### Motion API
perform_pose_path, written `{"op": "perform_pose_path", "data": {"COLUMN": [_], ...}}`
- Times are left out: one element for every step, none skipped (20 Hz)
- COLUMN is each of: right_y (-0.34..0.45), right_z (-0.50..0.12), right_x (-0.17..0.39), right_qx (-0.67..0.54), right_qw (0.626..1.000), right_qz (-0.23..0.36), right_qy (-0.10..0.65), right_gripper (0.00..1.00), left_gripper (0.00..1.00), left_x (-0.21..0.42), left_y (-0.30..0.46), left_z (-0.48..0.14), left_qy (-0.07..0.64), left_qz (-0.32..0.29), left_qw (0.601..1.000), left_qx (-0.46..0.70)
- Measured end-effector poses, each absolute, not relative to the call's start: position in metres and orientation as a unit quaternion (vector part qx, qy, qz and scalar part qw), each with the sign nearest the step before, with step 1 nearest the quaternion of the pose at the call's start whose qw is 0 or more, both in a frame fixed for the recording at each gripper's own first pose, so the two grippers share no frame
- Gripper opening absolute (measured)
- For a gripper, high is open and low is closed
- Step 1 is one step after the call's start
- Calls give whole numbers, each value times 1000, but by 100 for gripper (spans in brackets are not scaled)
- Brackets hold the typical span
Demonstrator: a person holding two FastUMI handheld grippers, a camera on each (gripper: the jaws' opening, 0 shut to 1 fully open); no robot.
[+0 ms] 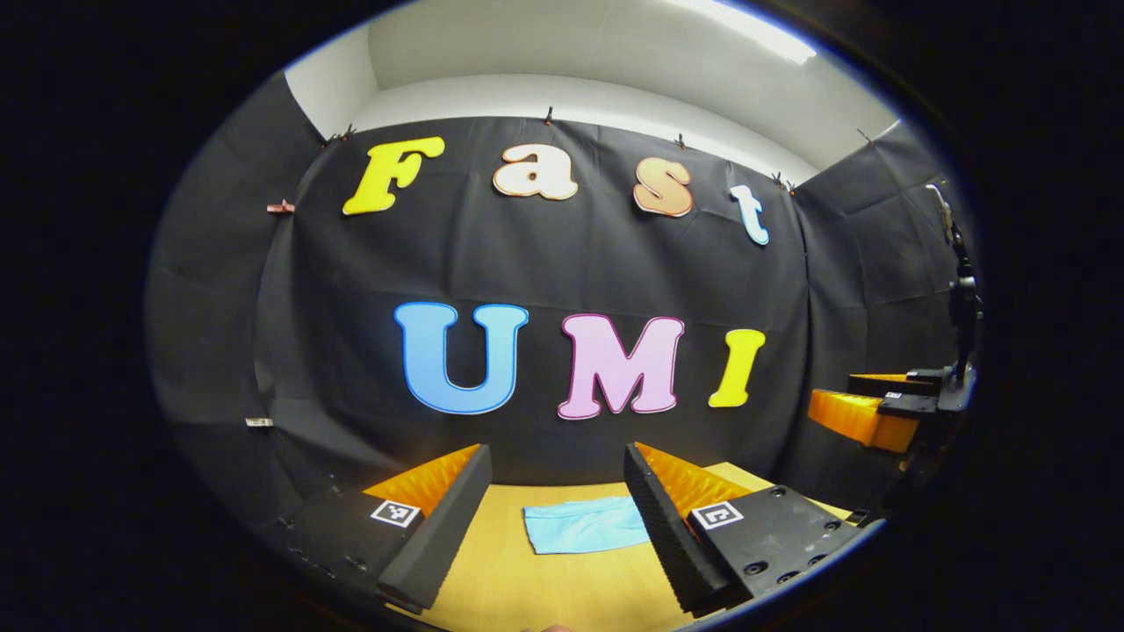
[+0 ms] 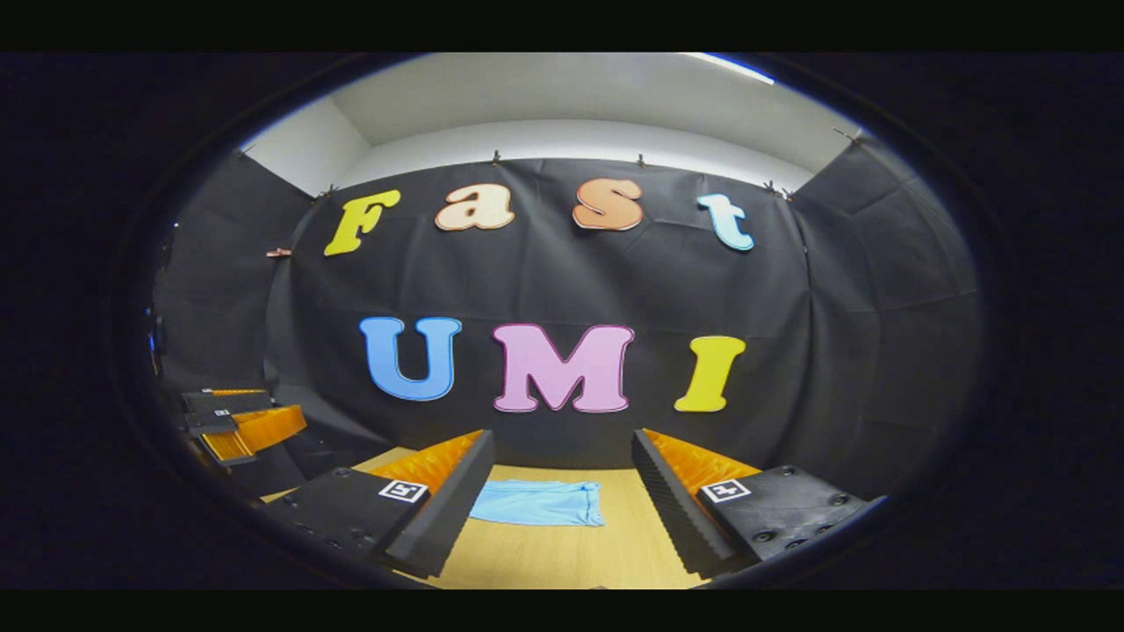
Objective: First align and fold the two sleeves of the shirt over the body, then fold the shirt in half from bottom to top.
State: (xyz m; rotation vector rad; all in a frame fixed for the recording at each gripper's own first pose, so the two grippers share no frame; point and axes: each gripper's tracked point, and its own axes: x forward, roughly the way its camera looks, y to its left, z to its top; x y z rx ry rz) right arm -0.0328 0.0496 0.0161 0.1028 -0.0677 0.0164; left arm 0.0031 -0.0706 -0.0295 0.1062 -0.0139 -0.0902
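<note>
- Shirt [image 1: 587, 524], light blue, lies flat on the wooden table [image 1: 527, 588], already a compact folded rectangle, near the table's far edge under the black cloth wall [image 1: 562, 263].
- Long axis of the shirt runs side to side across both views, roughly parallel to the far table edge; short axis points toward the wall.
- In the left gripper view the shirt sits between the fingers, nearer the right one, its right end hidden behind that finger; its near edge slants a little, the left corner lower in the picture.
- In the right gripper view the shirt [image 2: 537, 503] sits nearer the left finger, its left end tucked behind that finger; a seam or fold line shows near its right end.
- No print or writing can be made out on the shirt; collar and hem cannot be told apart at this size.
- Left gripper [image 1: 562, 518]: fingers spread wide, nothing between them, held above the table and apart from the shirt.
- Right gripper [image 2: 562, 505]: fingers likewise spread wide, empty, clear of the shirt.
- Each finger carries a small square black-and-white marker tag [image 1: 395, 513]; pattern only, no readable text.
- Right gripper also shows at the right edge of the left gripper view [image 1: 865, 412], up off the table; the left gripper shows at the left edge of the right gripper view [image 2: 241, 426].
</note>
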Motion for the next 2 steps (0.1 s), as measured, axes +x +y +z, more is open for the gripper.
{"op": "perform_pose_path", "data": {"right_y": [45,43], "right_z": [18,19], "right_x": [-33,-35], "right_qx": [52,52], "right_qw": [998,998], "right_qz": [4,1], "right_qy": [-37,-38], "right_gripper": [95,96], "left_gripper": [96,96], "left_x": [3,2], "left_y": [-76,-84], "left_z": [-27,-27], "left_qy": [-10,-11], "left_qz": [-48,-50], "left_qw": [997,997], "left_qx": [55,58]}}
